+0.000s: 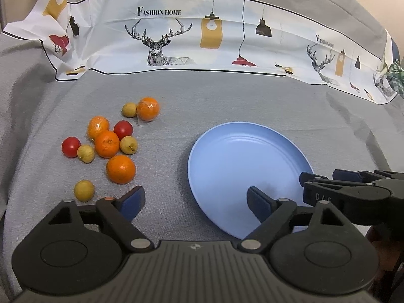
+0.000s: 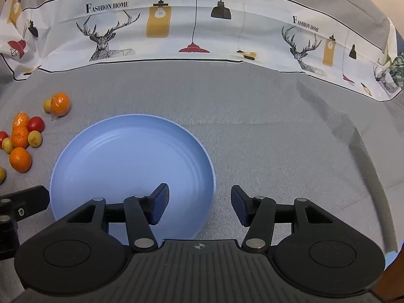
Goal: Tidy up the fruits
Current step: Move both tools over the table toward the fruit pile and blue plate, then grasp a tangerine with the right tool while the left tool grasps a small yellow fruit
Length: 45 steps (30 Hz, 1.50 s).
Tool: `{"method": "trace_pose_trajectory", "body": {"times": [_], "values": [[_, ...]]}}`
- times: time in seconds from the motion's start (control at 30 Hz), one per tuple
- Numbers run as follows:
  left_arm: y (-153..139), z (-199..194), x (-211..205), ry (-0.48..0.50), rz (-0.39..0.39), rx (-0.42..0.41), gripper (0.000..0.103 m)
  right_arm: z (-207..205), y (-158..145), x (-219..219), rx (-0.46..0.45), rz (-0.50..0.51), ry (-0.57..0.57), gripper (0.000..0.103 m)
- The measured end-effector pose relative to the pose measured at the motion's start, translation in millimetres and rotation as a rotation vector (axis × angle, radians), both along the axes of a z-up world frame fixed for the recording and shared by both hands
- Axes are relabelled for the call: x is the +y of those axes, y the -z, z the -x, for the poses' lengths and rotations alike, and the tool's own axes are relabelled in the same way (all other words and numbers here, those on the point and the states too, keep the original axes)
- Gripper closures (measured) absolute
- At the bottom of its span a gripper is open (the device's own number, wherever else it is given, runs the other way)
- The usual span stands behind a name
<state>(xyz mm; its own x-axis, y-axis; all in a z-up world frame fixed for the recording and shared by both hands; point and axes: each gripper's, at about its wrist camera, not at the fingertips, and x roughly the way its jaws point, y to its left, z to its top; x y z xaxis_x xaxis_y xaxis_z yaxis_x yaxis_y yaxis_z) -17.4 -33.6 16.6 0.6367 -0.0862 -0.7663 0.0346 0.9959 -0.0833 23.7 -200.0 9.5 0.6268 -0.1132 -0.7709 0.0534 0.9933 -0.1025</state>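
A cluster of fruit lies on the grey cloth at the left: several oranges [image 1: 120, 169], two red tomatoes [image 1: 71, 147] and several small yellow-green fruits [image 1: 84, 190]. The cluster also shows at the left edge of the right wrist view [image 2: 20, 159]. An empty blue plate [image 1: 242, 166] sits to the right of the fruit; it fills the left middle of the right wrist view [image 2: 131, 159]. My left gripper [image 1: 195, 203] is open and empty, between the fruit and the plate. My right gripper [image 2: 199, 203] is open and empty over the plate's right rim; it also shows at the right of the left wrist view [image 1: 328, 180].
A printed white cloth [image 1: 176, 38] with deer and lamps stands along the back of the grey cloth [image 2: 277, 139]. A green checked cloth [image 1: 396, 78] is at the far right edge.
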Motion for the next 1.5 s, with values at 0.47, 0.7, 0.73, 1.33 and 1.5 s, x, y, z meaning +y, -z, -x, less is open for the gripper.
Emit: {"method": "trace_pose_trajectory", "body": {"times": [0.47,0.7,0.73,1.33,1.5], "values": [[-0.7,0.7,-0.6,-0.006,0.01,-0.005,0.022,0.4,-1.3,-0.9,0.002,-0.021,-0.016,0.046],[-17.0,3.5,13.7,0.012,0.057,-0.016,0.069,0.4,-8.0,7.3,-0.045,-0.04,-0.044,0.049],[-20.9,3.3,17.4,0.025,0.06,-0.01,0.08,0.3,-9.7,9.3,-0.054,-0.048,-0.051,0.05],[-2.4,-56.7,171.4,-0.256,0.271,0.116,0.085,-10.8,-18.3,117.6,-0.11,-0.233,-0.404,0.079],[11.1,-65.3,181.9,-0.311,0.321,0.169,0.075,-22.6,-7.2,147.7,-0.065,-0.296,-0.432,0.048]]}}
